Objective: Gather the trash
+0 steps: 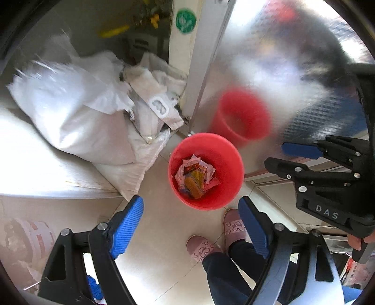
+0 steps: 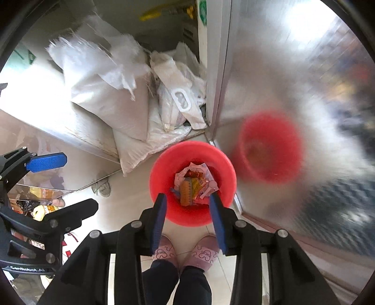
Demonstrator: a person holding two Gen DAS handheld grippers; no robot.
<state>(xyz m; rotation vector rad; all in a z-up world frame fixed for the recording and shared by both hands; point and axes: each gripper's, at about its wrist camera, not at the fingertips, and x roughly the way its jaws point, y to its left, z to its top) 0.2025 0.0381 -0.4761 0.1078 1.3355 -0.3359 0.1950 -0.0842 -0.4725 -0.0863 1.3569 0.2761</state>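
Two hand-held grippers hang above a red bin on a tiled kitchen floor. The left gripper (image 1: 191, 223) has its blue-padded jaws spread wide with nothing between them. The right gripper (image 2: 188, 214) has its jaws parted to a narrower gap, also with nothing between them; its blue fingers (image 2: 159, 218) frame the near rim of the bin from above without touching it.

The red bin (image 1: 227, 164) stands upright on the floor, directly below both grippers. The trash (image 1: 195, 177) lies at its bottom: orange and yellow snack wrappers on crumpled white and pink plastic. The bin sits just beside the lower edge of a shiny metal panel (image 1: 269, 58), which throws back a blurred red reflection of it.

Toward the left edge of the floor, against a pale cabinet base, white woven sacks (image 1: 77, 112) are piled, with a smaller printed bag (image 1: 159, 103) leaning between them and a white door frame bearing a green round sticker (image 1: 185, 20).

At the near edge, the person's feet in pink slippers (image 2: 204, 253) and dark trouser legs (image 2: 175, 281) stand close to the bin. In the left wrist view a hand (image 1: 358, 241) grips the right tool's handle.
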